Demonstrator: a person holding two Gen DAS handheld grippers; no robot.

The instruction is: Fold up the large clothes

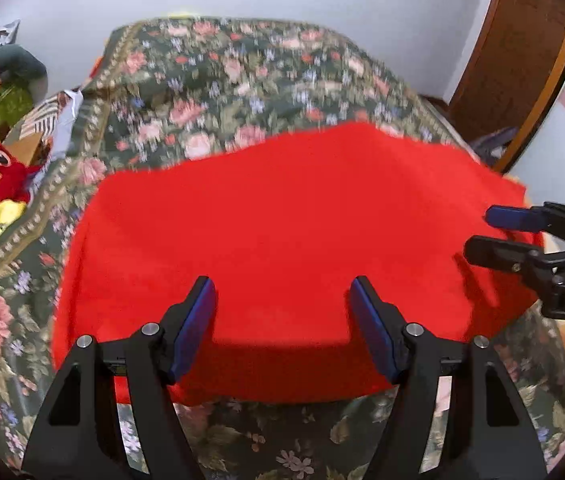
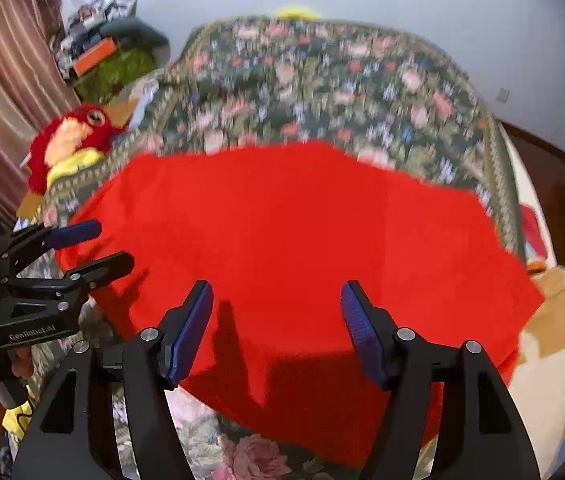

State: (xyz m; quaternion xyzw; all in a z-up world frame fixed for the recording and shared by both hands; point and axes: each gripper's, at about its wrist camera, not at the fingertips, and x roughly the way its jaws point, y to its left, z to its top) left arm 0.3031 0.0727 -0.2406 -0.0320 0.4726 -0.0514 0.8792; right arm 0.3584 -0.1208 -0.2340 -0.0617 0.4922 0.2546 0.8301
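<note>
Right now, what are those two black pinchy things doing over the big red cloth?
A person holds a gripper in each hand above a red garment spread on a flowery bedspread. The left gripper and the right gripper are both open and grip nothing. The cloth lies mostly flat, with the near edge looking doubled over. A red plush toy sits at the bed's left side.

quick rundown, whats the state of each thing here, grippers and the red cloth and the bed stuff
left gripper: open, empty, hovering over the cloth's near part
right gripper: open, empty, over the cloth
red cloth: spread flat on the bed, near edge looks doubled over
floral bedspread: laid over the bed, under the cloth
red plush toy: lying at the bed's left side
</note>
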